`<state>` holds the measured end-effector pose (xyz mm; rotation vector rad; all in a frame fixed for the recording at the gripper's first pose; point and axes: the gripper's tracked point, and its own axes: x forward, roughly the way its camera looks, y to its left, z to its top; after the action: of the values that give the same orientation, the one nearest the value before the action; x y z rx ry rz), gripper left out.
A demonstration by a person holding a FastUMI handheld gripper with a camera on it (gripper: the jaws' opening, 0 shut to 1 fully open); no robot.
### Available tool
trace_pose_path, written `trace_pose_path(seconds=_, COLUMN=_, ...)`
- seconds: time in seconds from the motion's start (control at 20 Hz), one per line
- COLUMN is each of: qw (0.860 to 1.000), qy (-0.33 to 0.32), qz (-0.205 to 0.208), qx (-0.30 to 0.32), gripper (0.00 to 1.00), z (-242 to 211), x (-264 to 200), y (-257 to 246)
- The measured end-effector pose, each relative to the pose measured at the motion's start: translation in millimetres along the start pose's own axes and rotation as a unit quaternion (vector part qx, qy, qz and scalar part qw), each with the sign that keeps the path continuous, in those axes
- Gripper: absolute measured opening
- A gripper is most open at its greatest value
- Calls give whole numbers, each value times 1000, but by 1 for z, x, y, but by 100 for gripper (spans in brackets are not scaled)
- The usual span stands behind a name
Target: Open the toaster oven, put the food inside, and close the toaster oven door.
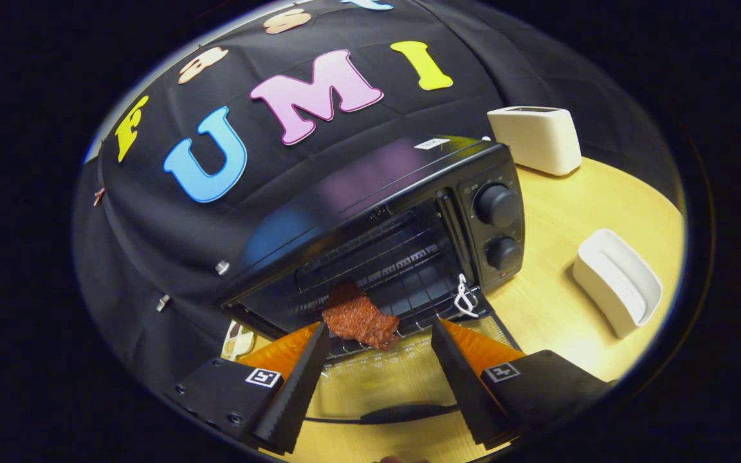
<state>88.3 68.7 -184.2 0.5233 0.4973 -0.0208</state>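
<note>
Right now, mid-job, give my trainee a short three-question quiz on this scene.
1. True or false: the toaster oven door is shut.
2. The piece of red meat lies: A) between shut fingers B) on the wire rack at the oven's mouth C) in the white dish.
3. What white appliance stands beyond the oven?

Key: 1 false, it is folded down. 2 B; the gripper is open, fingers apart. 3 A pop-up toaster.

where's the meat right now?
Gripper view: the meat lies on the wire rack at the open toaster oven's mouth, just ahead of the open gripper and nearer its left finger.
</note>
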Motion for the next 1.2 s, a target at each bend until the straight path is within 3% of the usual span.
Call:
trace_pose_path(seconds=0.45, qw=986, qy=88, qz=-47, qx=-134, gripper=98, z=-57, x=-57, y=-28)
trace_pose_path(seconds=0.65, qw=973, qy=136, qz=-36, qx=-185, gripper=98, z=-100, x=-76, y=-34)
trace_pose_path(seconds=0.9, qw=955, qy=171, qz=-44, qx=-237, gripper=99, z=-132, x=-72, y=-56)
trace_pose_path(seconds=1.05, qw=947, qy=183, qz=-67, qx=-256, gripper=99, z=-139, x=-64, y=-72)
trace_pose_path(seconds=1.2, qw=941, qy=187, qz=-64, qx=-274, gripper=99, z=-140, x=-56, y=-78)
